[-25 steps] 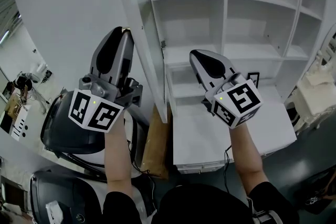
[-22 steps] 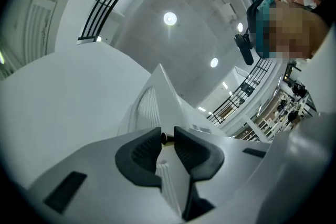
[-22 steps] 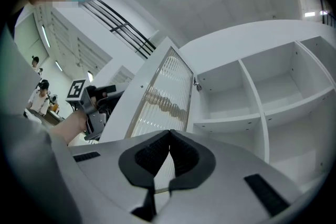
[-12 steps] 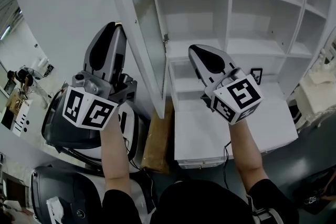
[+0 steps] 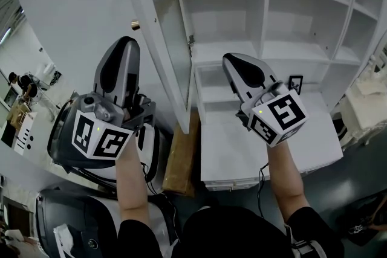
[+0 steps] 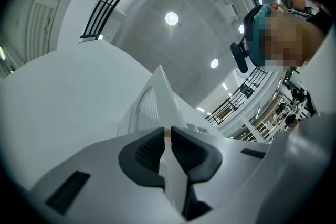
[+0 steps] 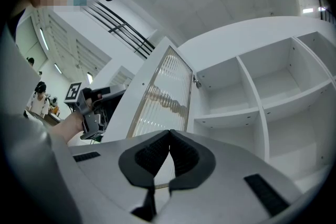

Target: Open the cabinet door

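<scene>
Two hand-held tongs face a white open-shelved cabinet (image 5: 284, 39), one on each side of its door. The tall white-framed cabinet door with a ribbed glass panel (image 5: 163, 39) stands between them, swung out from the cabinet. Its free edge is turned towards the person and its hinges are at the far side, level with the right gripper's tips.

The grey two-jaw left gripper (image 5: 124, 40) is on the door's outer face. Its jaws are closing to a narrow slit with nothing between the pads. A small brass-coloured round knob (image 5: 135, 25) sits just beyond and to the right of its tips, apart from them.

The grey two-jaw right gripper (image 5: 228, 57) hangs before the shelves. Its pads are pressed together and it holds nothing.

**Step:** judging by the bared shelves, the opening looks essentially finished. Any further move would be a light push on the outer face to widen the swing, or drawing the tongs clear.

**Orientation:** the door's long axis is upright. The panel stands edge-on to the person, with its ribs running along that axis.
</scene>
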Demonstrator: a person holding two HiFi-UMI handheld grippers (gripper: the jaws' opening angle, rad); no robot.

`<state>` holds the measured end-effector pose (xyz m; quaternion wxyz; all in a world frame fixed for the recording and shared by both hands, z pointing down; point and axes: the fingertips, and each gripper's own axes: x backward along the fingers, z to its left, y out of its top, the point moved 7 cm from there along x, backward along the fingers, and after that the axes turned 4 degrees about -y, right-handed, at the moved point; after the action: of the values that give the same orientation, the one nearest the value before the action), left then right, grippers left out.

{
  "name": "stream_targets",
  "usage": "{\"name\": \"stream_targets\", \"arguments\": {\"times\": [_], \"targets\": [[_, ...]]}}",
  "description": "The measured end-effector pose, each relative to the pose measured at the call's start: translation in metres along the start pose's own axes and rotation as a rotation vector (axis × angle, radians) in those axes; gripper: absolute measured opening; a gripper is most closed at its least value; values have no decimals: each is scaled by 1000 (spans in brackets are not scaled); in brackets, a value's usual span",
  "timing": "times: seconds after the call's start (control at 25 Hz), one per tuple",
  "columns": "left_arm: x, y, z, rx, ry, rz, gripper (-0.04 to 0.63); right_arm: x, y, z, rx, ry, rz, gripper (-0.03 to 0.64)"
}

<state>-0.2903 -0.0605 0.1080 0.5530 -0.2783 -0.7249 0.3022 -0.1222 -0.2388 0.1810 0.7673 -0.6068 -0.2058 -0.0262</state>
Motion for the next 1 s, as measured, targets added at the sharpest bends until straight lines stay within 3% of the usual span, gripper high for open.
{"name": "stream_targets", "arguments": {"times": [0.52, 1.0], "targets": [[35, -12, -35, 9, -23, 40, 32, 29, -14, 12, -32, 49, 11, 18], [27, -46, -96, 46, -154, 122, 29, 69, -13, 10, -43, 11, 12, 18]]}}
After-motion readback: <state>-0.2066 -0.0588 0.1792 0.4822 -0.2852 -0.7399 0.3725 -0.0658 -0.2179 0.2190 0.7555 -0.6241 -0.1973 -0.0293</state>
